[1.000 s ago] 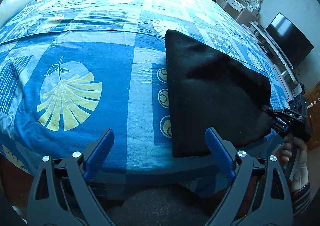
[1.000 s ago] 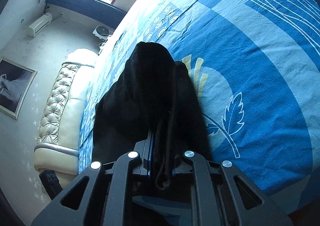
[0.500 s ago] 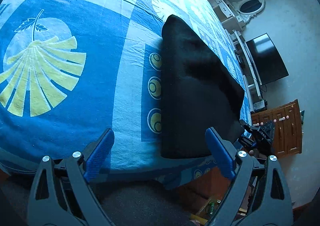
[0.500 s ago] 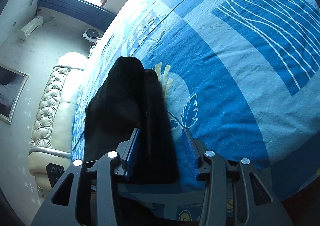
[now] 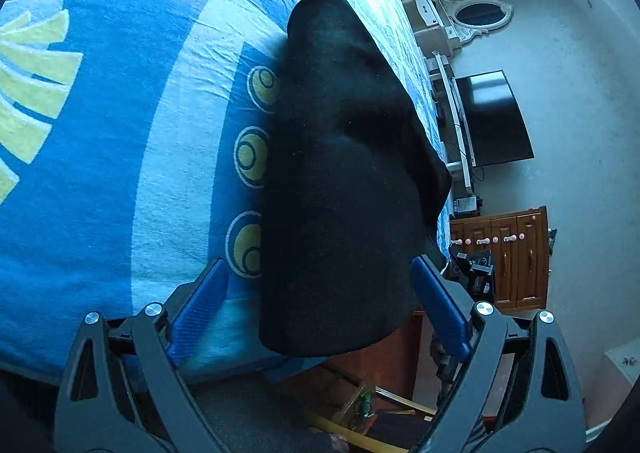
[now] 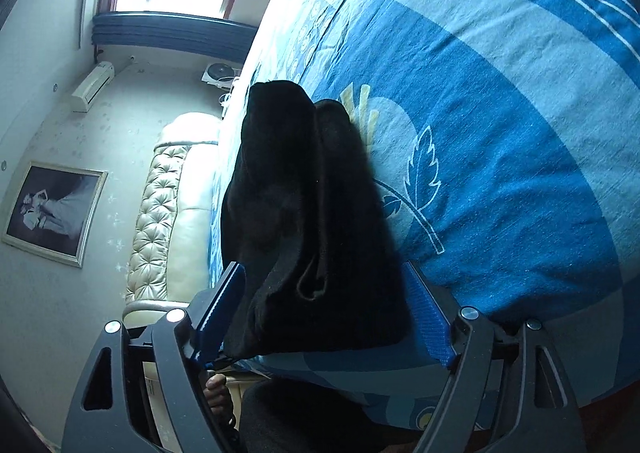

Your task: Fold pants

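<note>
The black pants (image 5: 344, 173) lie folded in a long stack near the bed's front edge, and their near end overhangs it slightly. My left gripper (image 5: 318, 309) is open, with its blue pads on either side of the stack's near end. In the right wrist view the pants (image 6: 312, 221) show several layers and a loose drawstring loop. My right gripper (image 6: 324, 313) is open, its pads wide on both sides of that end of the stack, not pinching it.
The bed has a blue patterned sheet (image 5: 120, 113) with yellow leaf prints. A TV (image 5: 492, 121), a white dresser with a mirror and a wooden cabinet (image 5: 508, 253) stand past the bed. A padded cream headboard (image 6: 160, 221) and a window are on the other side.
My right gripper has let go of the pants and opened wide. My left gripper has moved closer and now brackets the stack's near end. The pants have settled flat on the bed.
</note>
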`<state>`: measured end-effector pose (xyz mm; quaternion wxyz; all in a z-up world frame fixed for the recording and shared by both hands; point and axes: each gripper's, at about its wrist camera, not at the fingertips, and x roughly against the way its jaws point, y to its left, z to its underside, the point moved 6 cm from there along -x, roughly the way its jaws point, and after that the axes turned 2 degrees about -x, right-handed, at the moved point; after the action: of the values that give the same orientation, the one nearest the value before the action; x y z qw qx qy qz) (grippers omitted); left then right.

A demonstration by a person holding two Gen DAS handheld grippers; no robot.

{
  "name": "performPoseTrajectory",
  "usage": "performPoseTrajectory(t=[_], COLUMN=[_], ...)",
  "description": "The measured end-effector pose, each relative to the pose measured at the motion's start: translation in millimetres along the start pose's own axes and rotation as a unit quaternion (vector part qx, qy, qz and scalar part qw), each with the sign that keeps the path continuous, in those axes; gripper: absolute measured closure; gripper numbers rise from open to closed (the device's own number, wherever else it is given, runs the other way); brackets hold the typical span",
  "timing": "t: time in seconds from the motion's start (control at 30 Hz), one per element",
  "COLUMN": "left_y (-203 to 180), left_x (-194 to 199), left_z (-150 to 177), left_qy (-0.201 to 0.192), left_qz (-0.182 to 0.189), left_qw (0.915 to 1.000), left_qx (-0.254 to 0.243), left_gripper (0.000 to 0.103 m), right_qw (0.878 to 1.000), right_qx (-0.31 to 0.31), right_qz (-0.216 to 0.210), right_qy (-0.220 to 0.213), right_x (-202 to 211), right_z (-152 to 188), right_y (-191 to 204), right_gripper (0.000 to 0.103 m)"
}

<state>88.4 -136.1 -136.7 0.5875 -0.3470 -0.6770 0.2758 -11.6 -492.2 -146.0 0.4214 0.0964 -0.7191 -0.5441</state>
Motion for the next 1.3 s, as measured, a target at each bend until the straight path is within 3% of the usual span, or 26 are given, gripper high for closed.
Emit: performPoseTrajectory(t=[0.13,0.2,0.27,0.33,0.37,0.5,0.63,0.77,1.0,1.17,1.3], left_y=[-8.1,-11.0,-11.2,-10.2,-10.1,-13.4,-28.2,-26.7,2.1,22.1,34.7], left_x=[-14.3,-19.2,-22.1,-22.7,-22.6,-18.4,-10.3,5.6,56.0,94.3,108.7], left_z=[0.2,1.8,4.4,4.7,5.1,4.3,5.6,3.6,3.6,4.9,10.7], left_qy=[0.012,0.017,0.02,0.021,0.021,0.007,-0.016,-0.04,-0.085,-0.122,-0.137], left_qz=[-0.002,-0.013,-0.032,-0.042,-0.048,-0.066,-0.118,-0.153,-0.188,-0.221,-0.226], left_qw=[0.9998,0.9994,0.9986,0.9981,0.9978,0.9965,0.9879,0.9812,0.9746,0.9646,0.9624], left_qx=[-0.016,-0.029,-0.037,-0.04,-0.04,-0.051,-0.1,-0.111,-0.087,-0.075,-0.062], left_gripper=[0.012,0.02,0.035,0.047,0.053,0.064,0.067,0.068,0.068,0.068,0.068], right_qw=[1.0,1.0,0.999,0.996,0.993,0.993,0.993,0.992,0.989,0.983,0.98], right_qx=[0.004,0.005,0.023,0.066,0.086,0.08,0.083,0.095,0.118,0.142,0.151], right_qz=[0.0,0.004,0.019,0.058,0.085,0.085,0.086,0.079,0.063,0.055,0.057], right_qy=[0.009,0.009,0.011,0.018,0.022,0.023,0.015,0.022,0.066,0.101,0.116], right_x=[-4.9,-7.5,-13.0,-20.8,-25.3,-25.4,-27.3,-38.7,-82.8,-117.1,-132.1], right_z=[1.5,1.7,2.9,9.1,12.3,13.9,15.7,18.3,32.4,47.8,54.8], right_y=[8.7,10.6,12.3,15.8,16.5,15.8,19.9,33.9,57.6,74.9,79.3], right_gripper=[0.019,0.019,0.019,0.027,0.041,0.051,0.052,0.054,0.054,0.054,0.054])
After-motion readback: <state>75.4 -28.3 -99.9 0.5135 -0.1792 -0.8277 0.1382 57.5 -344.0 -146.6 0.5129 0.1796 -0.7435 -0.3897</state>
